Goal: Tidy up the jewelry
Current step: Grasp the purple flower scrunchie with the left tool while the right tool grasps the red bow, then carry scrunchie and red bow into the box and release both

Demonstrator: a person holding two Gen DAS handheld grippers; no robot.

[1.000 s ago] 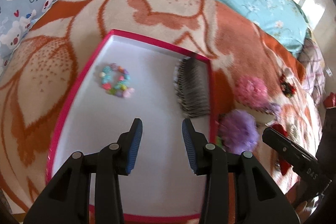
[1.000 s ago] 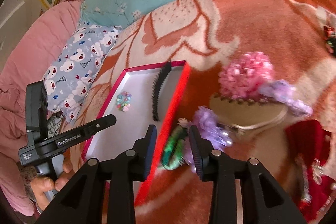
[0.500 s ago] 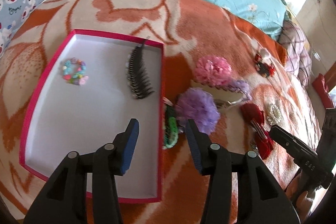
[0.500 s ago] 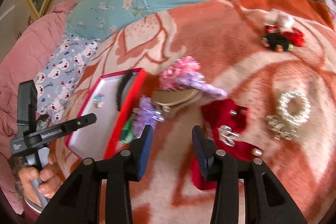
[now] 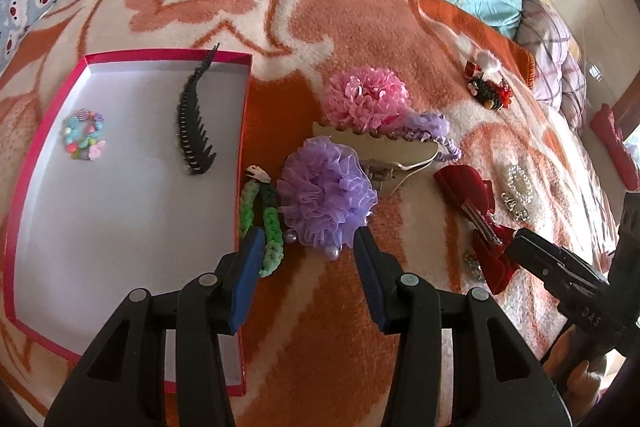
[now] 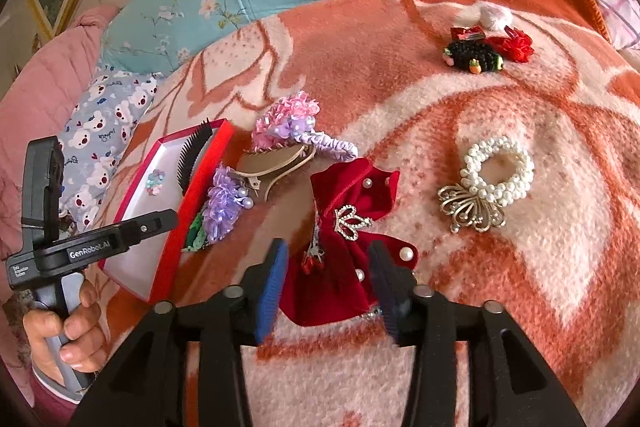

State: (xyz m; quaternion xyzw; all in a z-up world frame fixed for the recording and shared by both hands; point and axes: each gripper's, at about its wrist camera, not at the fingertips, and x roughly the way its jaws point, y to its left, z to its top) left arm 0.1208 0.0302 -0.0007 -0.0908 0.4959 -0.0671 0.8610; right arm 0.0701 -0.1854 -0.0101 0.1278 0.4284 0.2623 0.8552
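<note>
In the left wrist view, at the bottom of the frame, we see our left gripper (image 5: 306, 247) with its blue-padded fingers (image 5: 247, 279) spread and pinching nothing; the lower edge of the purple ruffled scrunchie (image 5: 326, 197) shows in the gap just beyond the tips. Just left of the scrunchie lies a green braided band (image 5: 269, 223), against the right wall of the red-rimmed box (image 5: 243, 155). Inside the box, toward the upper left of the frame, a black comb clip (image 5: 194, 131) leans with its tip over the far rim, and a bead bracelet (image 5: 84, 134) lies well to its left. Beyond the scrunchie sit a beige claw clip (image 5: 394, 151) and a pink flower scrunchie (image 5: 366, 97), all on the orange-and-cream blanket (image 5: 360, 19).

In the right wrist view, our right gripper (image 6: 328, 275) stands at bottom centre, its fingers (image 6: 272, 287) opening, spread to either side of the near half of the red velvet bow (image 6: 348, 227); we cannot tell whether the pads touch it. Right of centre lie a pearl scrunchie (image 6: 498, 173) touching a gold filigree clip (image 6: 472, 209). In the upper right, a black beaded piece (image 6: 474, 57) sits with small red clips (image 6: 516, 45). At the lower left a hand (image 6: 68, 335) holds the other gripper's handle.
</note>
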